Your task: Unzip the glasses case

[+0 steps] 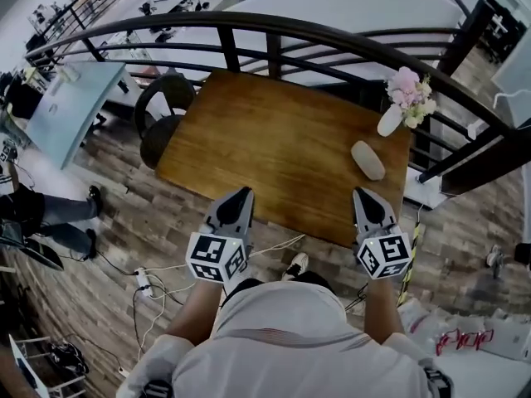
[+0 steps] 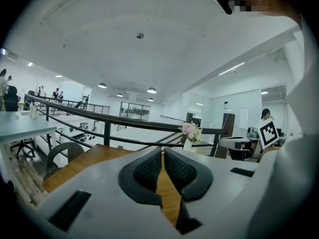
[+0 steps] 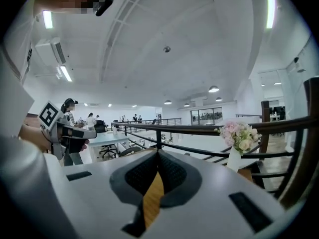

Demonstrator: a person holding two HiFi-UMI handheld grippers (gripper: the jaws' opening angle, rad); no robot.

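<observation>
Left gripper (image 1: 241,197), jaws together and empty, is held at the wooden table's (image 1: 265,139) near edge; right gripper (image 1: 363,196) likewise. Ahead of it lies the glasses case (image 1: 367,160), judged light, stiff and slide-prone: body to be pinned, zip pull pinched.

The head view looks steeply down on the counter (image 1: 274,148). Both gripper views skim low across it, apparently near level, sharing the flowers (image 2: 190,131).

White short-sleeved shirt (image 1: 290,342), left gripper (image 1: 244,192) and right gripper (image 1: 362,194) – pale grey shells, black textured pads (image 2: 144,171), black-and-white marker cubes (image 1: 217,258)
</observation>
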